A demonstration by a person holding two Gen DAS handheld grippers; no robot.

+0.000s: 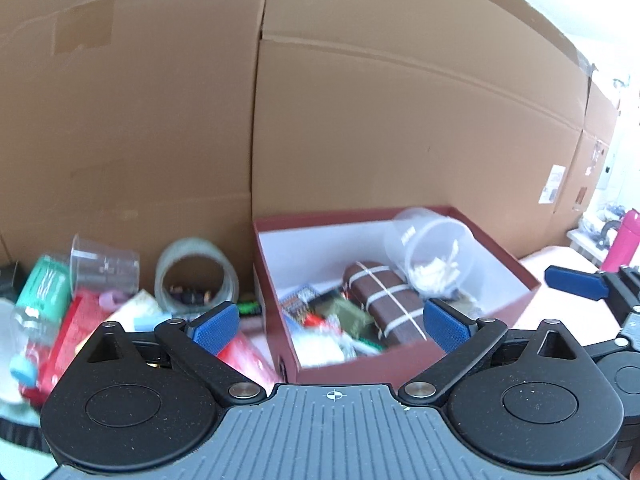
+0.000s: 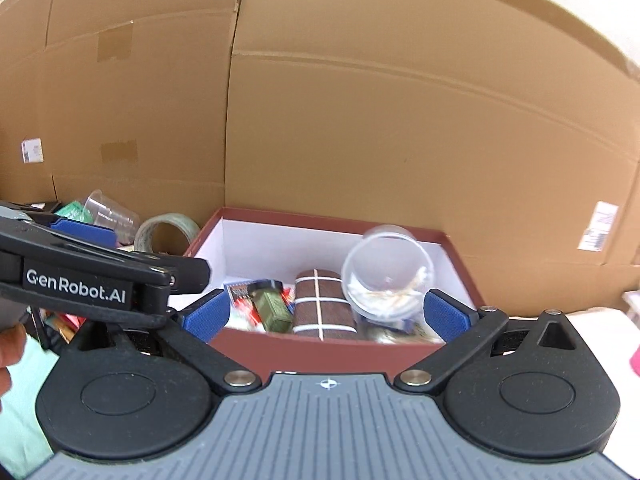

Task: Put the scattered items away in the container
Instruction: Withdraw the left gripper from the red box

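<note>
Both the left gripper point(image 1: 332, 322) and the right gripper point(image 2: 327, 316) have their fingers spread wide, holding nothing. Beyond the fingers the maroon box point(image 2: 304, 350) holds a clear tub point(image 2: 386, 276) and a brown case point(image 2: 323, 306). Left of the left fingers, blurred clutter, apparently a tape roll point(image 1: 196, 276) and a clear cup point(image 1: 102, 270), sits on the tabletop point(image 1: 560, 256) against a cardboard wall point(image 1: 360, 120).

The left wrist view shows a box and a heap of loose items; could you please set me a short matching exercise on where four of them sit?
Things:
1. Brown roll
2. Tape ring
3. Pink bottle
4. Clear tub

Places:
A. Far right of the view
B. Left of the red box
C. Lying in the box
D. Tilted in the box's back corner

Pairs: 1-C, 2-B, 3-A, 4-D
</note>
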